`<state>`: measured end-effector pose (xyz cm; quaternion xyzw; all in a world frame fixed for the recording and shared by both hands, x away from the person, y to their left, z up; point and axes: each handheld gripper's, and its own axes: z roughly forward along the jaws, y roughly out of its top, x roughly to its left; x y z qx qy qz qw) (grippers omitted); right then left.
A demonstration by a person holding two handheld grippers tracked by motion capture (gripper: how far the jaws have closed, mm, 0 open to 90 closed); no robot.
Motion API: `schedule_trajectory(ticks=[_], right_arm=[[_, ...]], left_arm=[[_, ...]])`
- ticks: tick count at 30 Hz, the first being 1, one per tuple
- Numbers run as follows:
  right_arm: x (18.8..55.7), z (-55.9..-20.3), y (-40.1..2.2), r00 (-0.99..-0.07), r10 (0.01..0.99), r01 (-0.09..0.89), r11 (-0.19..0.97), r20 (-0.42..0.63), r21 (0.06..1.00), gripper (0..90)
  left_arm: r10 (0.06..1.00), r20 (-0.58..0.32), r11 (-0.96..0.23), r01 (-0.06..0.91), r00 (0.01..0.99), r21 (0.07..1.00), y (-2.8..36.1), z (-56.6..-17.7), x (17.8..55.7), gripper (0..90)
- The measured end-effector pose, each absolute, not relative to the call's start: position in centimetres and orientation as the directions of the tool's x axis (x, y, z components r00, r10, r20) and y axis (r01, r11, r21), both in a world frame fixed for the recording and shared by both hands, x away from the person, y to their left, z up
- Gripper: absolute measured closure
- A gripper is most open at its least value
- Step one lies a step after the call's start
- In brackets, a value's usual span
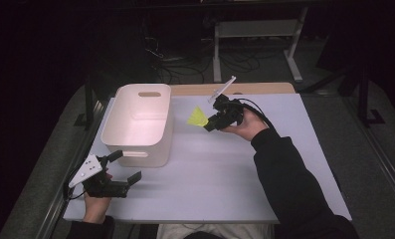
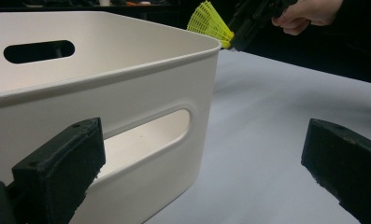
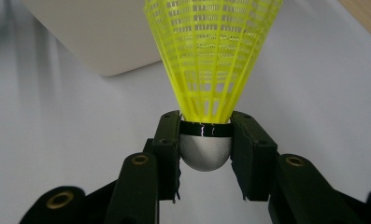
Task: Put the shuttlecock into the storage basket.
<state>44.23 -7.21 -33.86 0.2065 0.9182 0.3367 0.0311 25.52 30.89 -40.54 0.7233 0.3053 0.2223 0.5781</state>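
Note:
A yellow plastic shuttlecock (image 1: 197, 118) hangs above the table, just right of the white tub (image 1: 138, 124). My right gripper (image 1: 211, 122) is shut on its white rounded head (image 3: 205, 151), skirt (image 3: 211, 56) pointing away toward the tub (image 3: 94, 37). In the left gripper view the shuttlecock (image 2: 211, 21) shows past the tub's rim (image 2: 127, 70), in the far gripper's jaws. My left gripper (image 1: 128, 167) rests near the table's front left corner, open, with nothing between its jaws, which face the tub's near handle slot (image 2: 148, 137).
The pale table top (image 1: 225, 169) stretches wide to the right of the tub. A wooden strip (image 1: 235, 88) runs along the far edge. Beyond it, a desk frame and cables (image 1: 235, 50) stand on the dark floor.

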Motion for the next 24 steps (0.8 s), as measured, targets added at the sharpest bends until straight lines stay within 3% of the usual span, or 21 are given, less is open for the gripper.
schedule_trajectory(ticks=[24], right_arm=[[43.8, -31.0, -6.6, -0.918, 0.393, 0.335, 0.687, 0.058, 0.645, 63.2]], left_arm=[[0.697, -0.033, -0.144, 0.185, 0.716, 0.972, 30.8, -40.6, 25.6, 0.0]])
